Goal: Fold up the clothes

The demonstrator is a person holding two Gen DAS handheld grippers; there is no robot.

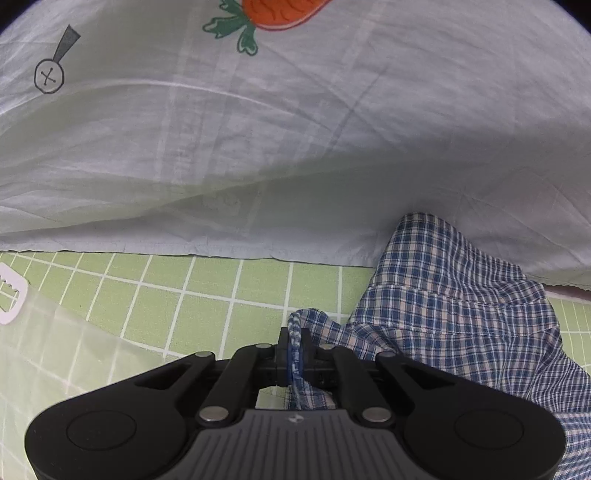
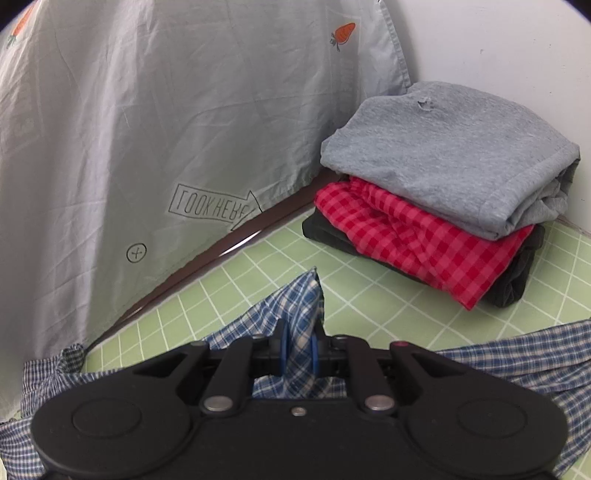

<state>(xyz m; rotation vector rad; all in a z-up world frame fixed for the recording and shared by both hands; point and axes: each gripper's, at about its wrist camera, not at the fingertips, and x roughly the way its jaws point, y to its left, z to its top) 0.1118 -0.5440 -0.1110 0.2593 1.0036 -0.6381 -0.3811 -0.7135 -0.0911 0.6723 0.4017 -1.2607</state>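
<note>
1. Left gripper (image 1: 295, 350): I read its fingers as closed almost fully on a bunched edge of the blue plaid garment (image 1: 461, 325). The cloth passes between the pads and hangs down behind them.
2. Right gripper (image 2: 298, 350): its fingers are likewise closed on a fold of the same garment (image 2: 299, 310). A pointed corner of the plaid cloth stands up above the pads, which are blue.
3. Location of the garment: in the left wrist view it lies crumpled on the green grid-patterned surface (image 1: 184, 295), to the right of the gripper, with a stitched band running across it. In the right wrist view it spreads to both sides below the gripper.
4. Backdrop: a pale printed sheet (image 1: 258, 147) hangs behind the surface. It carries a carrot print (image 1: 280, 14) and a small crossed-circle mark (image 1: 49, 75).
5. Finished stack: in the right wrist view, a pile of folded clothes sits on the surface at the far right, well apart from the gripper. Order from the top: grey garment (image 2: 450, 155), red checked garment (image 2: 424, 240), dark garment (image 2: 517, 280).
6. A translucent plastic bag (image 1: 55, 350) lies at the left of the left wrist view.
</note>
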